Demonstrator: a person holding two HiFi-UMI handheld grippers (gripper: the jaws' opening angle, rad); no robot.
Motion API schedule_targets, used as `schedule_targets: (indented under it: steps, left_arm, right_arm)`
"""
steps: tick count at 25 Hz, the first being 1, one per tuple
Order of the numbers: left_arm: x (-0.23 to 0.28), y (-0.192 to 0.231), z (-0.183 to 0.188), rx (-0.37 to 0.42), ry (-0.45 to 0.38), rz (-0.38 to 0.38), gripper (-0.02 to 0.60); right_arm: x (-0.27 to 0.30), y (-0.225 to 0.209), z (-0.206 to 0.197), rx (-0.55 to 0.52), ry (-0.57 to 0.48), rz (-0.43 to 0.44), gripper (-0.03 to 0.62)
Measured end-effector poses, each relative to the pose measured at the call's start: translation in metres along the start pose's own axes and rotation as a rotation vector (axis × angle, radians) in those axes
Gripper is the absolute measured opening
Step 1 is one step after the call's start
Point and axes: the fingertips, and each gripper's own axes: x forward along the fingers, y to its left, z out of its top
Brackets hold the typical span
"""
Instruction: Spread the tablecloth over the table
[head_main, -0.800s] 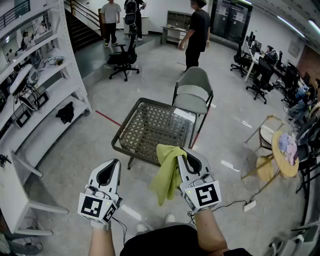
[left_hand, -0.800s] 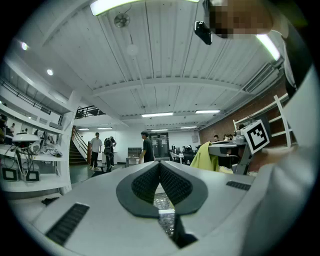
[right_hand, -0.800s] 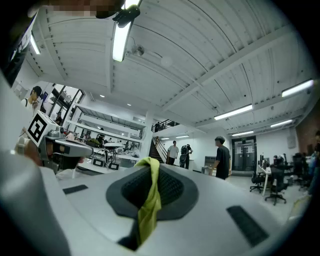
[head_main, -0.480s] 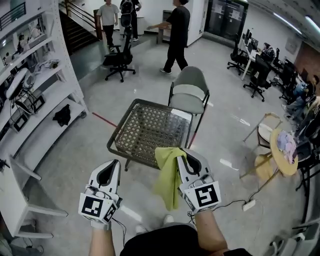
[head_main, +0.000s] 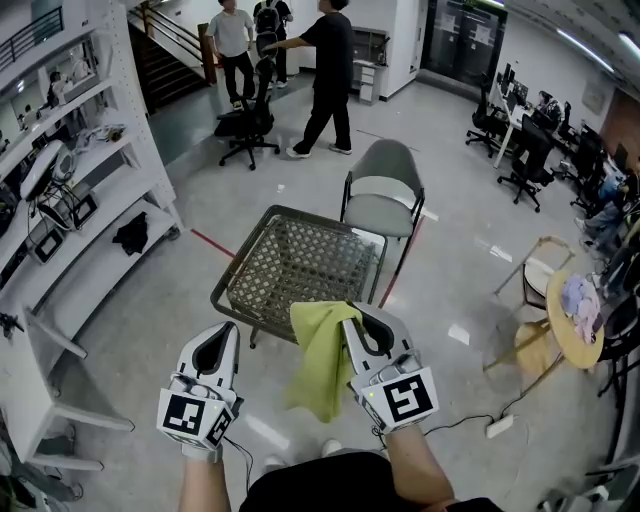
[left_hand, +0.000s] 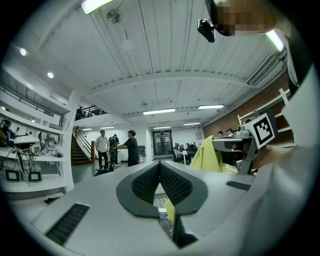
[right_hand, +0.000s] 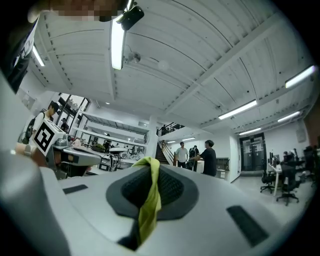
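Over floor (head_main: 160, 300) before a wicker table (head_main: 240, 255), right gripper (head_main: 352, 318) jaws pinch a yellow-green tablecloth (head_main: 318, 360); left gripper (head_main: 228, 330) jaws meet empty.

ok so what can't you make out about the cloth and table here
Head view: the yellow-green cloth hangs bunched from the right gripper; folds hide its full size and edges.
Right gripper view: the gripper body hides the cloth below the shut jaws.
Head view: the cloth hides the near right corner of the metal-framed woven-top table; the left gripper view shows only a sliver.
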Motion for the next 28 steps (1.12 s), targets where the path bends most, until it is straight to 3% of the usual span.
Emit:
schedule_targets:
  steps: [7, 15, 28]
  left_arm:
    - [0.009, -0.018, -0.007, 0.015, 0.018, 0.042, 0.012]
    - [0.028, -0.011, -0.011, 0.019, 0.023, 0.055, 0.012]
    - [0.097, 0.052, -0.022, -0.002, 0.023, -0.04, 0.012]
  right_arm:
    - [-0.001, -0.013, -0.001, 0.02, -0.029, 0.058, 0.014]
    - [0.015, -0.026, -0.006, 0.017, -0.04, 0.078, 0.014]
    - [0.093, -0.052, -0.016, 0.002, -0.012, 0.004, 0.014]
